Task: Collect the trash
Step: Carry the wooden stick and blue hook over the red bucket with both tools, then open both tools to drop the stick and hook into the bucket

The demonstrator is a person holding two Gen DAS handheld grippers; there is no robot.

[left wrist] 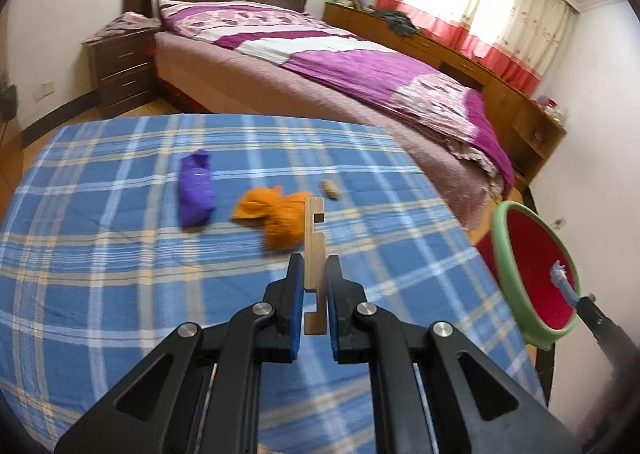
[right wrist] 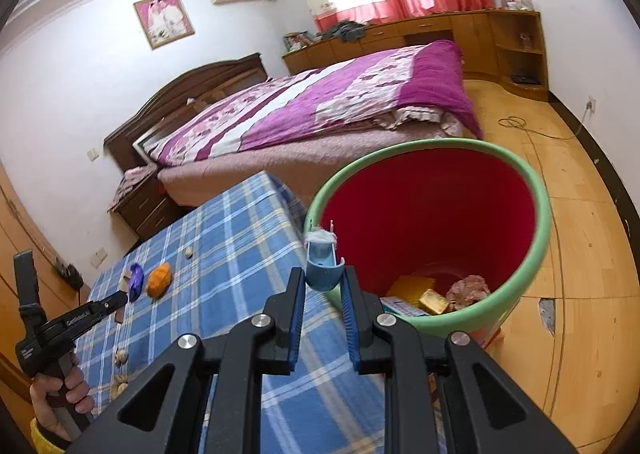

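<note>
My left gripper (left wrist: 313,274) is shut on a notched wooden strip (left wrist: 314,250), held upright above the blue plaid table (left wrist: 120,254). A purple cloth (left wrist: 195,189), an orange cloth (left wrist: 280,217) and a peanut shell (left wrist: 330,188) lie on the table beyond it. My right gripper (right wrist: 323,286) is shut on a small blue plastic scoop (right wrist: 322,266) with white fluff on its tip, held at the near rim of the red bin with green rim (right wrist: 536,254). The bin (left wrist: 516,254) stands off the table's right edge and holds several scraps (right wrist: 434,300).
The bed (left wrist: 360,77) stands behind the table. A nightstand (left wrist: 120,69) is at the back left and a wooden cabinet (left wrist: 460,49) runs under the window. More peanut shells (right wrist: 120,370) lie near the table's left edge in the right wrist view. A cable (right wrist: 532,129) lies on the wooden floor.
</note>
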